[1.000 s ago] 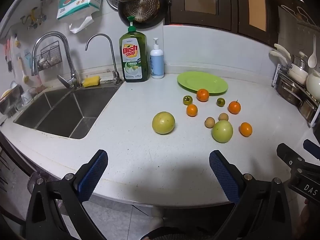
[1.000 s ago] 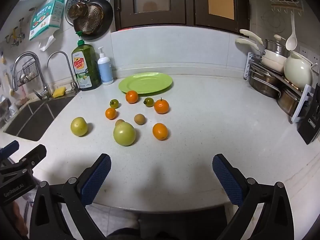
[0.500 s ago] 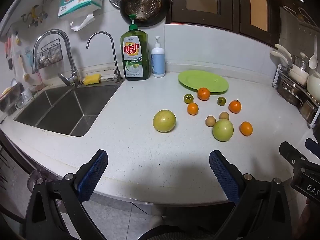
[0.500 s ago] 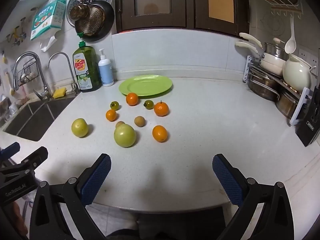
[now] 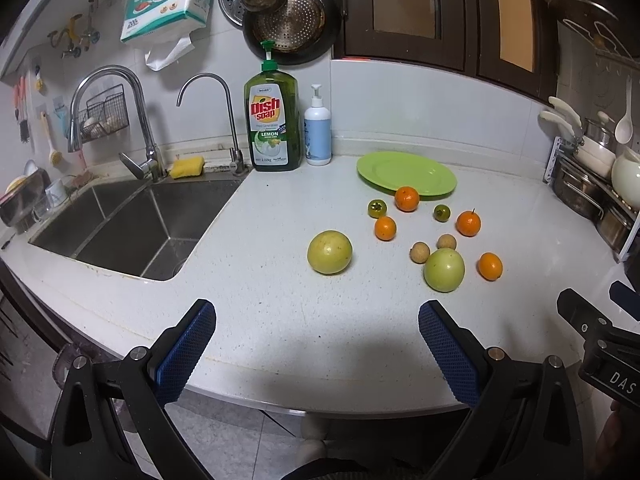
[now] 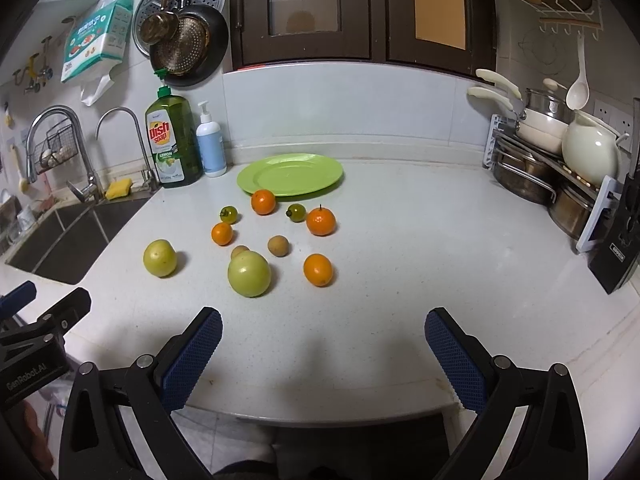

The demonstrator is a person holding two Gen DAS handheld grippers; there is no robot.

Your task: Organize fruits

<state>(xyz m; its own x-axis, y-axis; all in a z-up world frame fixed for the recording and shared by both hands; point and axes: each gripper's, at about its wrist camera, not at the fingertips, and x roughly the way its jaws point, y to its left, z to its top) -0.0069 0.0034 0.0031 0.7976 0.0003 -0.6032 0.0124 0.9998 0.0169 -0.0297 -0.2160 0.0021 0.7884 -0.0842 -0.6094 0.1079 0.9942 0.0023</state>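
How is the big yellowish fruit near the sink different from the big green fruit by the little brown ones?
The yellowish fruit is yellow-green and speckled; the green fruit is a paler, smoother green. The yellowish fruit sits alone, nearest the sink; the green fruit sits close by a small brown fruit. Both are round, the biggest fruits, on the counter.

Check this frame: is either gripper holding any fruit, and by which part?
Nothing is held. The left gripper and right gripper are both open and empty; the fruit lies on the counter.

Left gripper point(image 5: 316, 336) jaws spread wide, right gripper point(image 6: 322, 340) likewise, both empty
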